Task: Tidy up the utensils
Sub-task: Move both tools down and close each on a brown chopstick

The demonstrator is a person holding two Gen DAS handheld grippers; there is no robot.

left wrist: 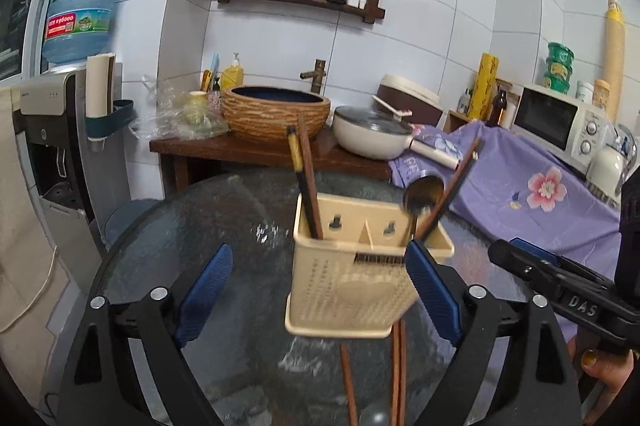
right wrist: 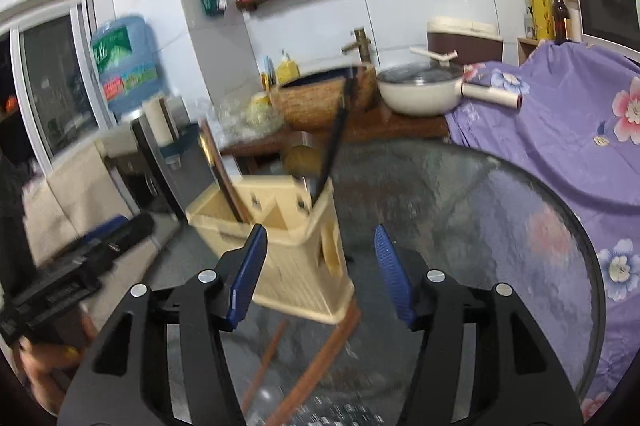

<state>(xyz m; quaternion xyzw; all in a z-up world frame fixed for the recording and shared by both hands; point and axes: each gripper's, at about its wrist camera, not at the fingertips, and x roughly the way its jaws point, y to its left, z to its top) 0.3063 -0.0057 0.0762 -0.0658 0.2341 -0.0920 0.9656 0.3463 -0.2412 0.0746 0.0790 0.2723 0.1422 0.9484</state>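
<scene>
Utensil holder (left wrist: 352, 278) stood on the glass table (left wrist: 168, 238) toward its back edge, between the wide-open, empty left gripper (left wrist: 320, 290). Only that view showed its spoon (left wrist: 422, 194); the other showed the right gripper (right wrist: 320, 274) open, empty, chopsticks (right wrist: 316, 358) below.

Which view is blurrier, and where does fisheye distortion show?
Right wrist view: motion blur smears the caddy and chopsticks. Left wrist view: sharper, though the caddy is slightly soft. Both views: wall tile lines bow and dark corners vignette.
</scene>
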